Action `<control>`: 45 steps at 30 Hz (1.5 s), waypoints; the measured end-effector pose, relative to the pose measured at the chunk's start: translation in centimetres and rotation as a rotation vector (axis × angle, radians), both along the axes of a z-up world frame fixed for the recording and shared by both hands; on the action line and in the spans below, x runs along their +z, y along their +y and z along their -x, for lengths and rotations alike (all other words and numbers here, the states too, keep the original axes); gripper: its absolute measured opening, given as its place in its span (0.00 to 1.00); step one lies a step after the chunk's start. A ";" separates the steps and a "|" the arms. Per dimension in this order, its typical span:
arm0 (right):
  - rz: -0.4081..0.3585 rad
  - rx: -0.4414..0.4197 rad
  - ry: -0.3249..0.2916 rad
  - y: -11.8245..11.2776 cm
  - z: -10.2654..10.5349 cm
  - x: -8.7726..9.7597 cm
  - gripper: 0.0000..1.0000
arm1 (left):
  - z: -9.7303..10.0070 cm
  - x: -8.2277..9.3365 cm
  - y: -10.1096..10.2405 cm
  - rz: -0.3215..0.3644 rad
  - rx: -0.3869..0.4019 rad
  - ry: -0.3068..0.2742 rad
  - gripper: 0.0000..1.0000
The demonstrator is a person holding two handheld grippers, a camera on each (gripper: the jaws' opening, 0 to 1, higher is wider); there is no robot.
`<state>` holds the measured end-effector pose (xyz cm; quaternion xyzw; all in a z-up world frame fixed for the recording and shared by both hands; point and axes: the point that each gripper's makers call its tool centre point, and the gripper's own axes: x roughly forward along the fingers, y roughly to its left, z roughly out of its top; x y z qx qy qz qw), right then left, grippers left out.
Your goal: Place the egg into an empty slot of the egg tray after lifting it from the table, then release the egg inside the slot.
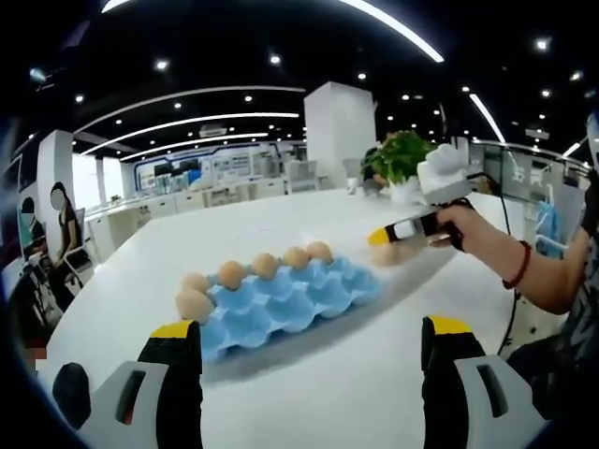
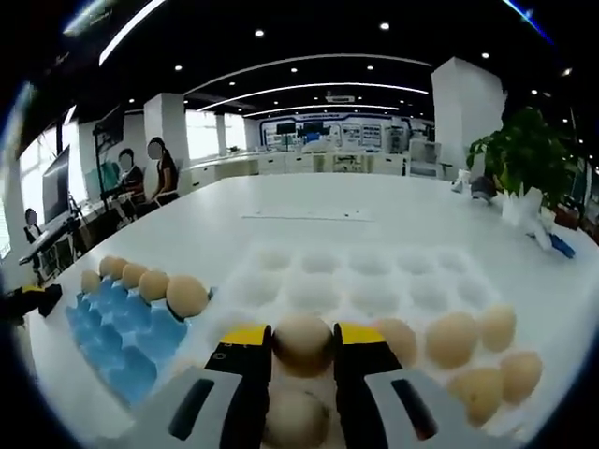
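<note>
Egg [image 2: 301,342] between right gripper [image 2: 302,348] fingers, above white tray [image 2: 374,281]

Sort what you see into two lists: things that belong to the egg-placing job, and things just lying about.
Job:
- right tool, shut on an egg
- blue egg tray, with free slots
- white egg tray, more eggs along its near edge
- left tool, open

Lying about:
- potted plant
- people seated at desks
- white table
</note>
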<state>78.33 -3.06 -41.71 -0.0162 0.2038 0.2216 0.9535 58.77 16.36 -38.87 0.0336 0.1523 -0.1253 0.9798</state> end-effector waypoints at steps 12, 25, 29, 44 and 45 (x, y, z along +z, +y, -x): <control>-0.062 0.013 -0.084 -0.1 0.1 1.9 0.27 | 0.1 0.1 -0.2 -0.005 0.003 0.001 0.99; -0.144 0.073 -0.117 0.9 0.7 3.4 0.27 | 0.1 0.2 -0.3 -0.007 0.003 -0.001 0.99; -0.163 0.097 -0.124 1.3 0.9 3.7 0.27 | 0.1 0.2 -0.3 -0.008 0.004 0.000 0.99; -0.180 0.175 -0.140 3.7 2.0 4.3 0.27 | 0.3 0.2 -0.1 -0.009 0.010 0.001 0.99; -0.179 0.182 -0.141 3.9 2.2 4.3 0.27 | 0.3 0.2 -0.1 -0.008 0.011 0.000 0.99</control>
